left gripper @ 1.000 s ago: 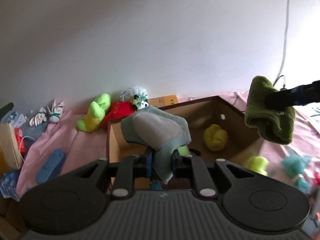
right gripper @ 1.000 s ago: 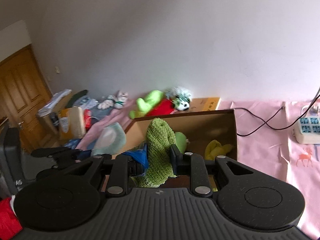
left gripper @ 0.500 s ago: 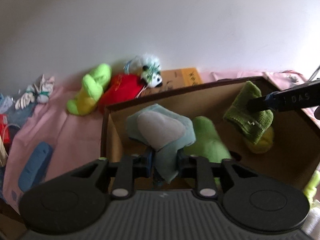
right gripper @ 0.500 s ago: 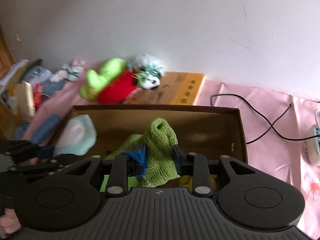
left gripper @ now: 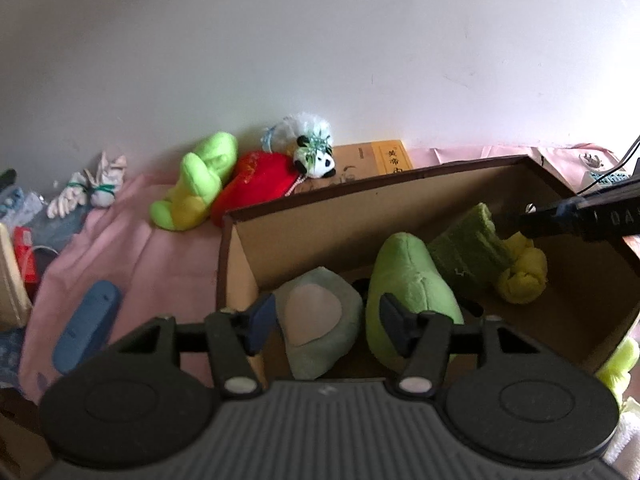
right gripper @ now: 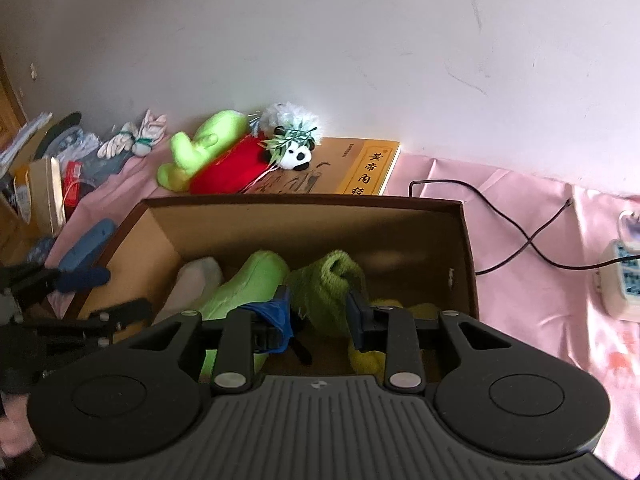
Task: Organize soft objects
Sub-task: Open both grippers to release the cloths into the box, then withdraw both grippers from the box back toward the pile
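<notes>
A brown cardboard box point(left gripper: 360, 188) holds a lime plush point(left gripper: 408, 280), a yellow soft piece point(left gripper: 520, 272) and a pale teal slipper with a grey sole point(left gripper: 320, 324). My left gripper point(left gripper: 328, 322) is open just above the near-left part of the box, and the teal slipper lies loose between its spread fingers. My right gripper point(right gripper: 320, 314) is shut on a green knitted sock point(right gripper: 326, 292), low inside the box point(right gripper: 300, 200). In the left wrist view that sock point(left gripper: 468, 256) leans on the lime plush, its cuff at the right gripper's tip point(left gripper: 520, 218).
Behind the box lie a lime-green plush point(left gripper: 200, 184), a red pouch point(left gripper: 256, 184), a panda toy point(left gripper: 316, 156) and a yellow book point(right gripper: 368, 168). A blue slipper point(left gripper: 86, 324) sits left on the pink cloth point(right gripper: 540, 320). A black cable point(right gripper: 516, 236) and power strip point(right gripper: 624, 276) lie right.
Both grippers moved forward and down over the box. My left gripper opened and let go of the teal slipper, which now lies in the box. The right lowered the green sock inside.
</notes>
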Demonstrator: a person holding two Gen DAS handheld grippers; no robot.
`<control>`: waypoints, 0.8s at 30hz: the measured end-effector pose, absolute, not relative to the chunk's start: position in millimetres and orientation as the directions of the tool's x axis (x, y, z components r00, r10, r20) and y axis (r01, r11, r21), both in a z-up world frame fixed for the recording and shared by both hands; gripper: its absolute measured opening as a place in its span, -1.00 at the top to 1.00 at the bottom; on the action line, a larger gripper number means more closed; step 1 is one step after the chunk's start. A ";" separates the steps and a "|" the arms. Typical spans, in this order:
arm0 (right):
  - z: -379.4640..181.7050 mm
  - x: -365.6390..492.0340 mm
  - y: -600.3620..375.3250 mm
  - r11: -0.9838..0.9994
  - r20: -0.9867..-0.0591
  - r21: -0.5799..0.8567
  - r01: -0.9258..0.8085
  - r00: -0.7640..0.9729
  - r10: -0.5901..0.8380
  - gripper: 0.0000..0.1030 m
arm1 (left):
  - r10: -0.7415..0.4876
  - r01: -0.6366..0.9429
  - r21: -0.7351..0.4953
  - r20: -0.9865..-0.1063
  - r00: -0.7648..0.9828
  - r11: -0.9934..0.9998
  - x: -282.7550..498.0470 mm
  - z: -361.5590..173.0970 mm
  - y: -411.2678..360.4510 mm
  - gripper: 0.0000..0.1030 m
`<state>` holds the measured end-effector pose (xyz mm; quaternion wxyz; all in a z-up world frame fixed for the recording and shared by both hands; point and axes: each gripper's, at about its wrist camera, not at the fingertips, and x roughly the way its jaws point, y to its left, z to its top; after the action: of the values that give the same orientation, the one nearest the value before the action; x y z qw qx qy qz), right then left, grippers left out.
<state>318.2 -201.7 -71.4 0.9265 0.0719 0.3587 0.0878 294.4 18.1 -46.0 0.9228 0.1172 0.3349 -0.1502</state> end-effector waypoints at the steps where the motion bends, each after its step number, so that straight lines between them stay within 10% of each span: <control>1: -68.2 311.2 -198.3 0.976 -0.651 0.183 -0.116 0.729 0.209 0.75 | -0.193 0.352 0.121 -0.652 0.733 0.928 291.0 -43.1 18.3 -0.21; 24: -39.7 186.8 -153.8 0.984 -0.650 0.109 -0.140 0.739 0.177 0.74 | -0.175 0.306 0.120 -0.605 0.777 0.945 182.5 0.7 38.2 -0.29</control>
<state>186.8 -153.8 -39.7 0.9322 0.0266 0.3509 0.0849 182.5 38.2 0.7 0.9365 0.1061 0.3085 -0.1283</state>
